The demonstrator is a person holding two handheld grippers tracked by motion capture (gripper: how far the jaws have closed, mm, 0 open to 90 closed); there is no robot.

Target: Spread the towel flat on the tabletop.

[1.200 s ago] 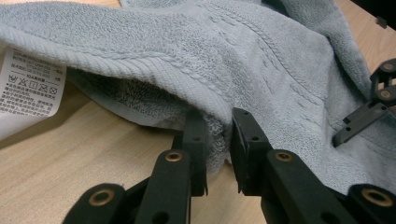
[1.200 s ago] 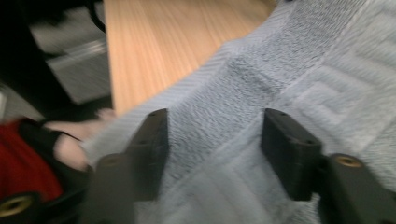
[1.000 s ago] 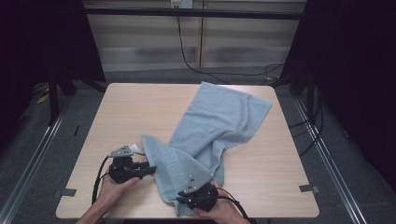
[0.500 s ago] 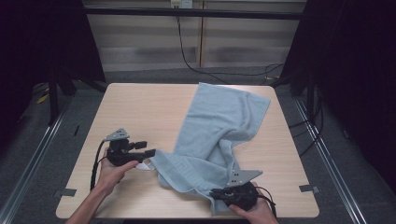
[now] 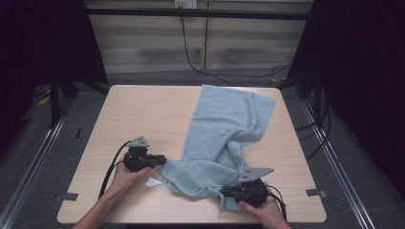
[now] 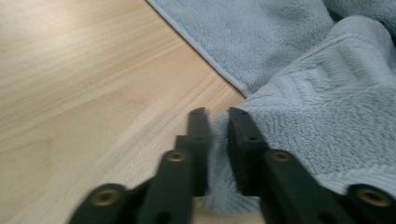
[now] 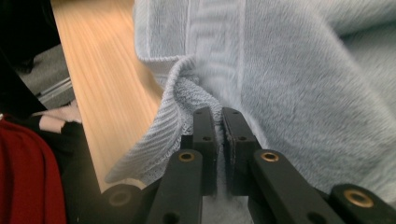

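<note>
You are holding the near edge of the blue towel (image 5: 224,138) on the surface (image 5: 138,114): the right gripper (image 7: 218,116) fingers are clamping it, the left gripper (image 6: 218,122) fingers are pinching a corner. Keep both grips firm while pulling apart evenly.

A pale blue towel (image 5: 224,138) lies rumpled across the wooden worktop (image 5: 138,114), reaching its far edge; the left gripper (image 5: 160,161) meets its near-left corner, the right gripper (image 5: 225,192) its near edge
</note>
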